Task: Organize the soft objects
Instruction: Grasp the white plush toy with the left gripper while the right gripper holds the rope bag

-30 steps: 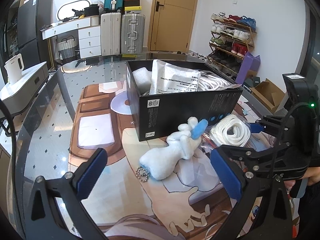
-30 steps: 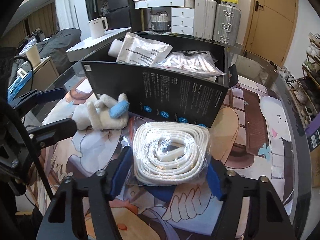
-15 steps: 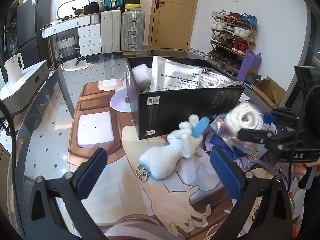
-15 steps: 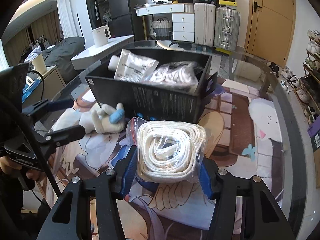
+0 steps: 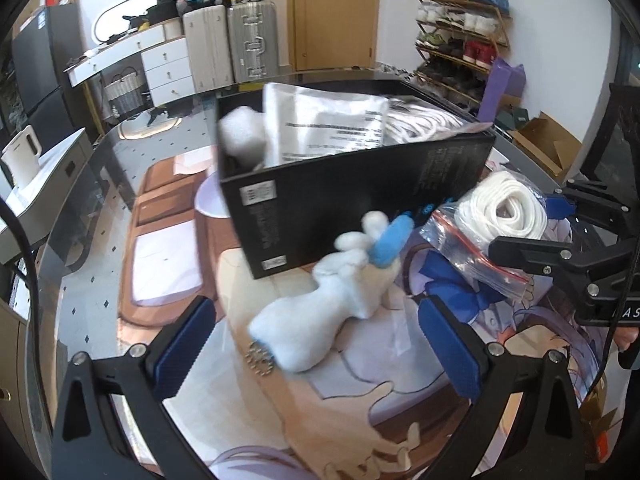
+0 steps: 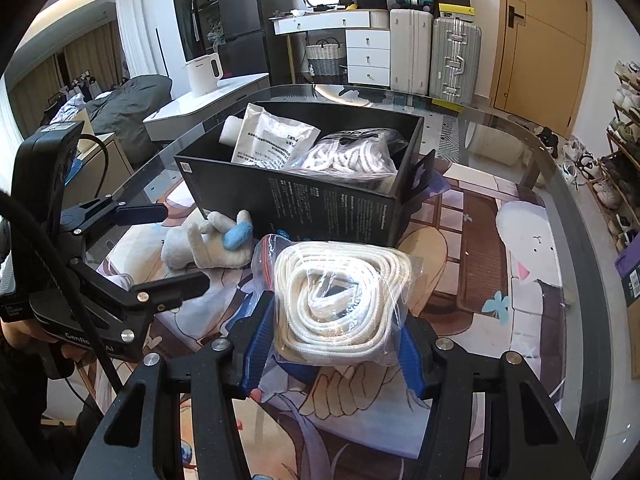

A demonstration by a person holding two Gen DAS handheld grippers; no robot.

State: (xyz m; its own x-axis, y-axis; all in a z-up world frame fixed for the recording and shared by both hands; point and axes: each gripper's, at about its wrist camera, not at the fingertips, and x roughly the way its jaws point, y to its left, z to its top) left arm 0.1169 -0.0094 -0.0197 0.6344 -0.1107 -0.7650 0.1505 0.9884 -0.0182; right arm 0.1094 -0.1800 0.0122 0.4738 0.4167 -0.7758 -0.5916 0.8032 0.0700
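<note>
A: What does the right gripper (image 6: pixel 334 350) hold?

B: Its jaws are clamped on a clear zip bag of coiled white rope (image 6: pixel 340 300), one blue pad on each side of the bag. In the left wrist view the same rope bag (image 5: pixel 498 220) hangs clear of the printed mat (image 5: pixel 400 412), its red-striped seal drooping toward the plush.

A: And the left gripper (image 5: pixel 320 344)?

B: Its jaws stand wide apart with nothing between the pads. It hovers low over the worktop (image 6: pixel 580 280), and the white plush toy (image 5: pixel 332 304) lies on the mat just ahead, in line with the gap.

A: Where exactly is the plush?

B: It lies on its side, touching or nearly touching the front wall of the black box (image 6: pixel 320 208). It has a blue felt piece (image 5: pixel 390 240) at the far end and a bead chain (image 5: pixel 259 360) at the near end. From the right wrist view it sits to the left of the rope bag.

A: What is inside the box?

B: A white printed pouch (image 6: pixel 276 140) stands upright, a white foam roll (image 5: pixel 242 136) is behind it, and another bag of white rope (image 6: pixel 352 156) fills the right part.

A: Beyond the worktop?

B: Two silver suitcases (image 6: pixel 434 56), a white drawer unit (image 6: pixel 366 56), a wooden door (image 6: pixel 540 36) and a shoe rack (image 5: pixel 460 20).
</note>
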